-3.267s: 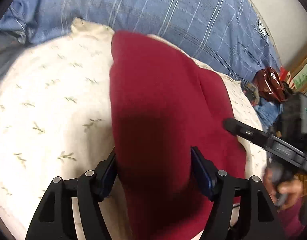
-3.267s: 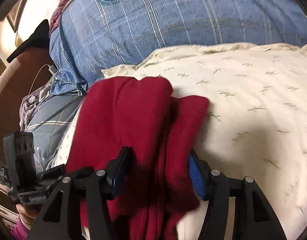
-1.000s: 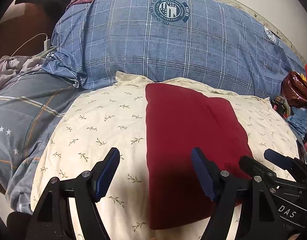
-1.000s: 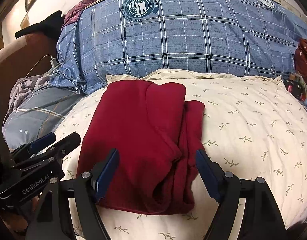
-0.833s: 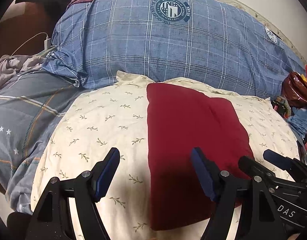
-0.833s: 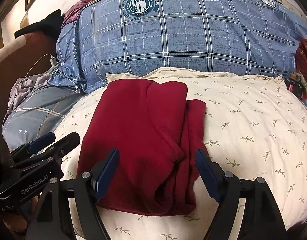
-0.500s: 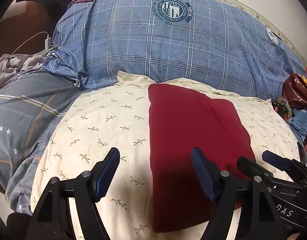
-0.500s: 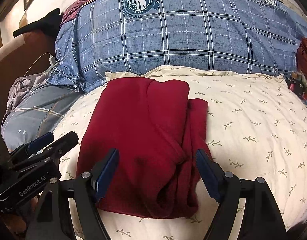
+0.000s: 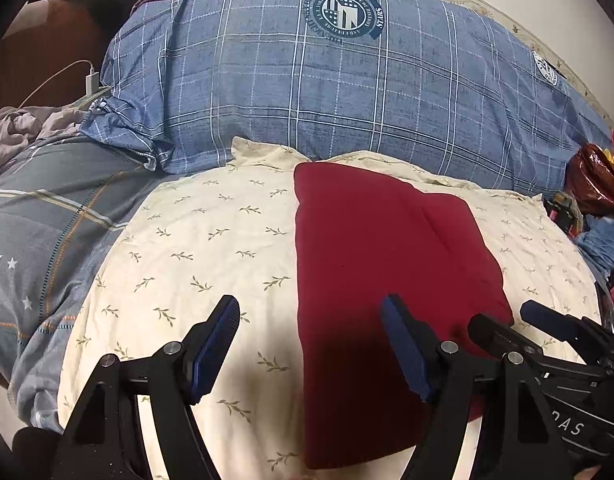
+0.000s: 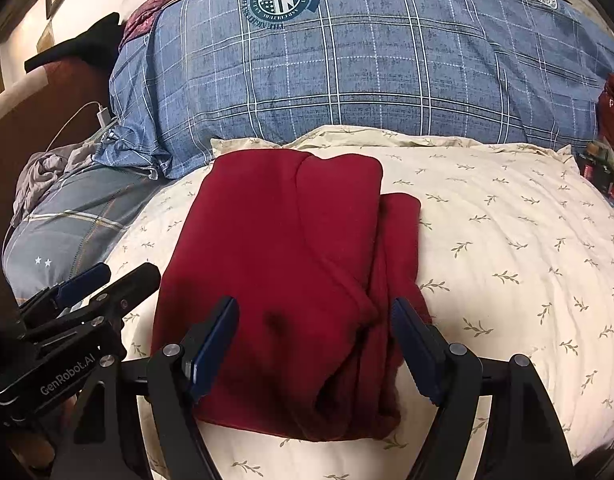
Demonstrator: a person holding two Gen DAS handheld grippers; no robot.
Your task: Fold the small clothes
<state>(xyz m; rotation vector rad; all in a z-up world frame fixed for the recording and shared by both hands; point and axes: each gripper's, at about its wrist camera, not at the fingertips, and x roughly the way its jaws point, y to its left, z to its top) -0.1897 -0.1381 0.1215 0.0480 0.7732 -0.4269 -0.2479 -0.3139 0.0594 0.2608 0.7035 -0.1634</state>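
left gripper [image 9: 310, 346] jaws spread, empty, over left edge of red garment [image 9: 387, 264] | right gripper [image 10: 313, 344] jaws spread, empty, above its near end | folded rectangle on cream pillow [image 10: 507, 240]

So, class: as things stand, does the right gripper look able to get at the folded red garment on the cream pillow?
Probably yes: the right gripper is open above the red garment, and nothing lies between them on the cream pillow.
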